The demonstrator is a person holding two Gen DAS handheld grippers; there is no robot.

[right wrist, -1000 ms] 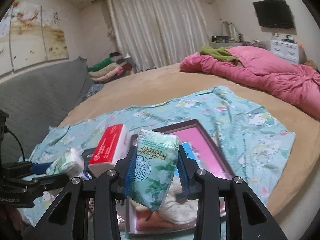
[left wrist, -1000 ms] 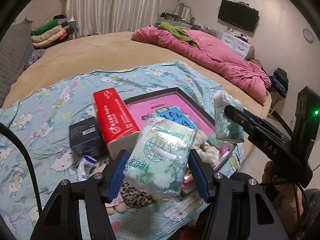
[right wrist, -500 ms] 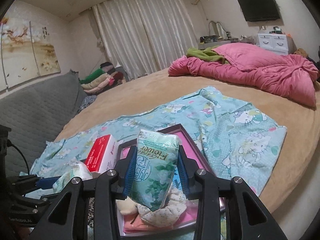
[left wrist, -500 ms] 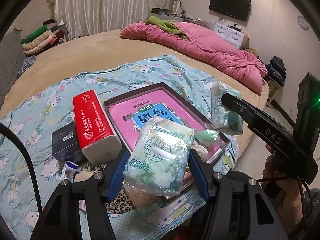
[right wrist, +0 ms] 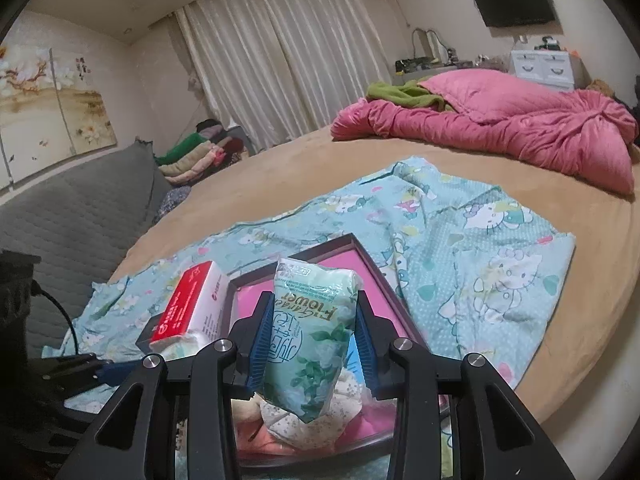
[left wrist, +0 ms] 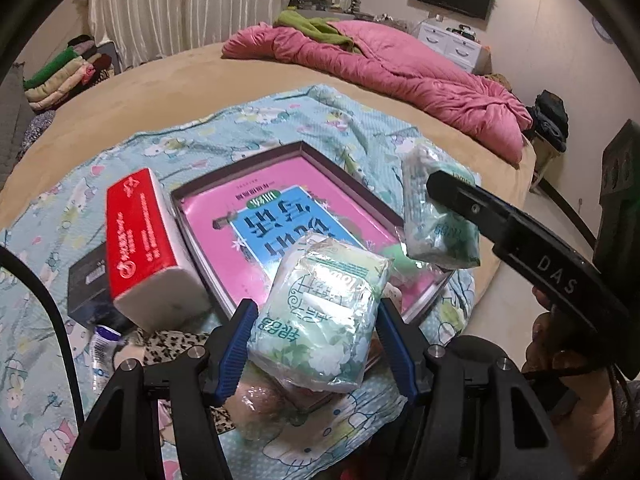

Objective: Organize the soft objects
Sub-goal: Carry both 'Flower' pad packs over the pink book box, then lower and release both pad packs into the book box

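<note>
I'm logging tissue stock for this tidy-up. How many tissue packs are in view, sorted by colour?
Green floral packs: 2, one in the left claw (pack), one in the right claw (pack)
Red and white packs: 1, the red pack lying beside the tray
Total: 3

Tray (left wrist: 352,172) on sheet (left wrist: 280,120) on bed (left wrist: 180,80), tissue box (left wrist: 148,240) left of tray, quilt (left wrist: 400,72) behind
</note>
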